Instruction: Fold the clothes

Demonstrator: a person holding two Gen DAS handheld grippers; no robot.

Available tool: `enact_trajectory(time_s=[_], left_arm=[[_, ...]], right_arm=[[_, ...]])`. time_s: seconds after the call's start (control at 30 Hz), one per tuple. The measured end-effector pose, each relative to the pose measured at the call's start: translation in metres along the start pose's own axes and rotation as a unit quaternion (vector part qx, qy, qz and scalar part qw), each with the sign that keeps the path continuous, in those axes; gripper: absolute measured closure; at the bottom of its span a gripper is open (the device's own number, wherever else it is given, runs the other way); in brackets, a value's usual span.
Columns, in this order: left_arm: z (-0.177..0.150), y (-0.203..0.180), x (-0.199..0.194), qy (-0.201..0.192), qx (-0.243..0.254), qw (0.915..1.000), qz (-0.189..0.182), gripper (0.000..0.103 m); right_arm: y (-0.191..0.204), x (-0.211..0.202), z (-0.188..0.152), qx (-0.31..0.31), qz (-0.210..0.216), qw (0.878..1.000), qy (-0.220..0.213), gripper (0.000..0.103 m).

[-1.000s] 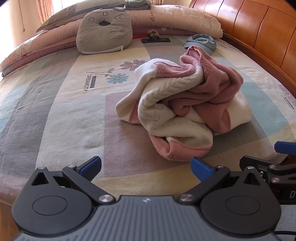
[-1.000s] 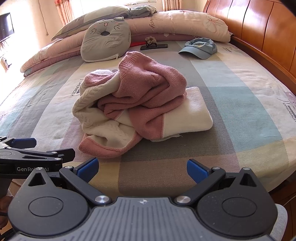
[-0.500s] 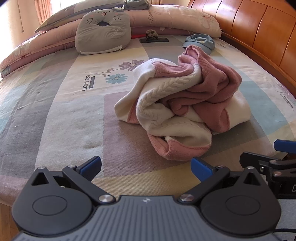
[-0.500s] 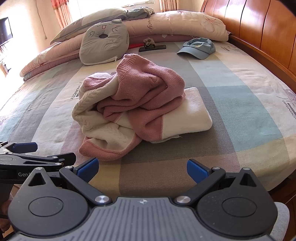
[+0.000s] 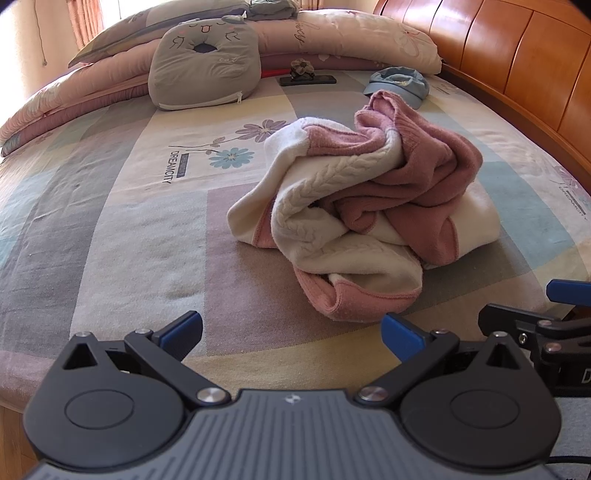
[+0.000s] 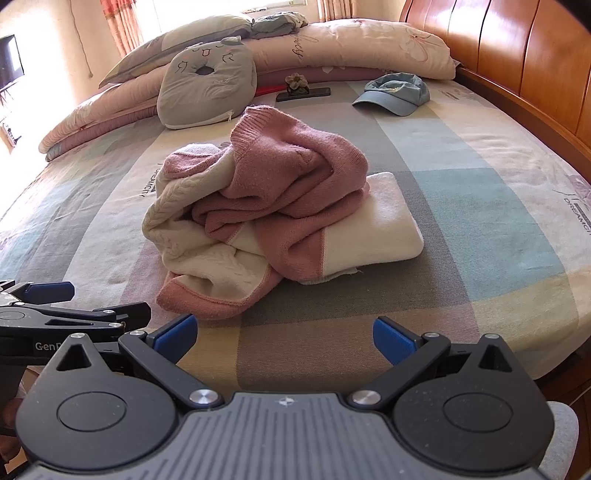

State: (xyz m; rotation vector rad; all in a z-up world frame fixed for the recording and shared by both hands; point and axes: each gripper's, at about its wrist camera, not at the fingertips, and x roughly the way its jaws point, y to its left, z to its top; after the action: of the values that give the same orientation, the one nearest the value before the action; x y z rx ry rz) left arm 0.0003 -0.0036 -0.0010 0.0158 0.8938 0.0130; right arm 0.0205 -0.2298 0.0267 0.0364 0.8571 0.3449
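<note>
Warm daylight enters from the curtained window (image 6: 236,14) at the far left, blowing out that corner. The wooden headboard (image 6: 517,55) carries glare streaks. Focus stays sharp throughout; fisheye distortion bows the bed's (image 5: 110,229) edges, with dark vignetted corners.

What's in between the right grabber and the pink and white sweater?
Only bare bedsheet. In the right wrist view, nothing sits between the open right gripper and the crumpled sweater ahead of it.
</note>
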Motion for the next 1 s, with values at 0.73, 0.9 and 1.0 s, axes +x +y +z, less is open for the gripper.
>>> enact_trajectory(time_s=[0.73,0.9,1.0], left_arm=[[0.0024,-0.0025,0.0024,0.000,0.004,1.0000,-0.005,0.001],[0.0036,-0.0038,0.0052,0.002,0.004,1.0000,-0.007,0.001],[0.0054,-0.0047,0.0081,0.004,0.004,1.0000,-0.005,0.001]], right_arm=[[-0.0013,0.0019,0.0005,0.004,-0.001,1.000,0.002,0.000],[-0.0026,0.0024,0.0012,0.007,-0.002,1.000,0.002,0.000],[-0.0050,0.0041,0.0021,0.011,0.000,1.000,0.003,0.000]])
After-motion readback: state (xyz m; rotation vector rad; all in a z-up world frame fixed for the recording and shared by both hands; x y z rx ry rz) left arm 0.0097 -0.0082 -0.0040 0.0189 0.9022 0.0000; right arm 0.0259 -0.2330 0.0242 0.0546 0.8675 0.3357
